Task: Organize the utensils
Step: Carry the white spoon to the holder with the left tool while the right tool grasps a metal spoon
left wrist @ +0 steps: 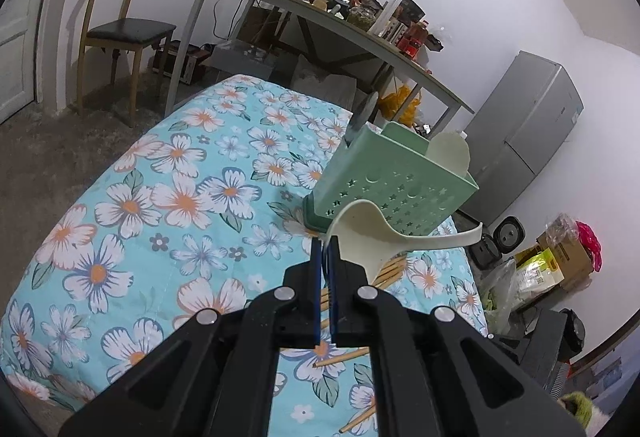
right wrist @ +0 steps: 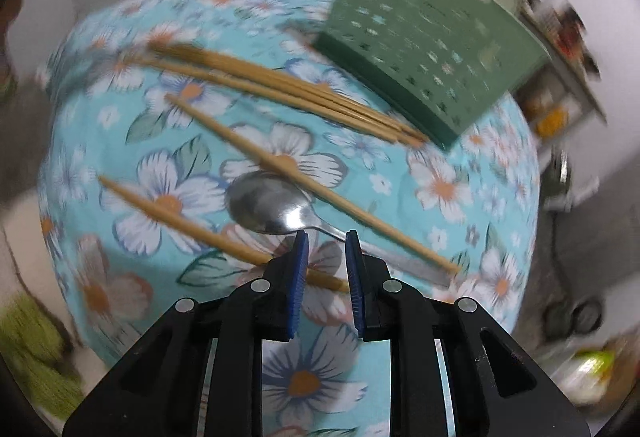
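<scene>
My left gripper (left wrist: 325,243) is shut on the bowl rim of a cream plastic spoon (left wrist: 372,237), held above the table just in front of the green perforated utensil holder (left wrist: 394,177). The holder has a knife handle (left wrist: 362,115) and a cream spoon (left wrist: 450,153) standing in it. My right gripper (right wrist: 326,237) is open and empty, just above a metal spoon (right wrist: 272,209) lying on the floral cloth. Several wooden chopsticks (right wrist: 280,85) lie loose around the spoon, near the holder (right wrist: 432,49). The right wrist view is motion-blurred.
The small table carries a blue floral cloth (left wrist: 168,177). Behind stand a wooden chair (left wrist: 120,33), a long cluttered desk (left wrist: 340,25) and a grey fridge (left wrist: 528,141). Boxes and bags (left wrist: 552,261) sit on the floor at right.
</scene>
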The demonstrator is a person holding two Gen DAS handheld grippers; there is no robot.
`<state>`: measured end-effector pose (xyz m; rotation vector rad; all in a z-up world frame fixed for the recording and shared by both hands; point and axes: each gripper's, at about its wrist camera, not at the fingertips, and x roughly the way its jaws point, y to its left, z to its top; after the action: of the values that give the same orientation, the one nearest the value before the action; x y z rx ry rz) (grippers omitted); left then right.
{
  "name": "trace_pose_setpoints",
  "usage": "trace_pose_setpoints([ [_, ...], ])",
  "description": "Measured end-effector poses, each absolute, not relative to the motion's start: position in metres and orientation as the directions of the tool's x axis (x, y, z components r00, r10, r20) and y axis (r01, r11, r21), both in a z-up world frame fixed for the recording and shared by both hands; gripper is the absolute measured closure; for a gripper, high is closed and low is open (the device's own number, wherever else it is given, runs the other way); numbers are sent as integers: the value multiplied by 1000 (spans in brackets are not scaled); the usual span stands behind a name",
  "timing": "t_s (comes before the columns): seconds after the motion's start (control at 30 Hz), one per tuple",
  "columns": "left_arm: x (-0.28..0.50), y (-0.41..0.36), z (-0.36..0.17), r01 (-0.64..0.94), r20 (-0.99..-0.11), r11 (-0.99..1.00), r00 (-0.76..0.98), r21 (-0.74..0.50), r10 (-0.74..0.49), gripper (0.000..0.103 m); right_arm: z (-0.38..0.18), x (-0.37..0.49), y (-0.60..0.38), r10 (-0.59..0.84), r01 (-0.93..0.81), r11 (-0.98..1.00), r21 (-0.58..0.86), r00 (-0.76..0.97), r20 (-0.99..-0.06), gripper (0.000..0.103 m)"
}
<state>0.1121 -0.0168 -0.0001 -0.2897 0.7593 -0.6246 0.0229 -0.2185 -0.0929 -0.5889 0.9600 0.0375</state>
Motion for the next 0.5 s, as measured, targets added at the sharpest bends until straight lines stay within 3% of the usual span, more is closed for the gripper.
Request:
trace_pose_setpoints([
  [0.23, 117, -14, -3, 404, -556, 790, 562, -461, -612, 101, -106, 17, -197, -258, -525, 560, -640, 624, -738, 83],
  [0.5, 123, -13, -7, 387, -572, 803, 564, -454, -596, 101, -116, 10, -181, -234, -666, 261, -699, 658, -715, 76],
])
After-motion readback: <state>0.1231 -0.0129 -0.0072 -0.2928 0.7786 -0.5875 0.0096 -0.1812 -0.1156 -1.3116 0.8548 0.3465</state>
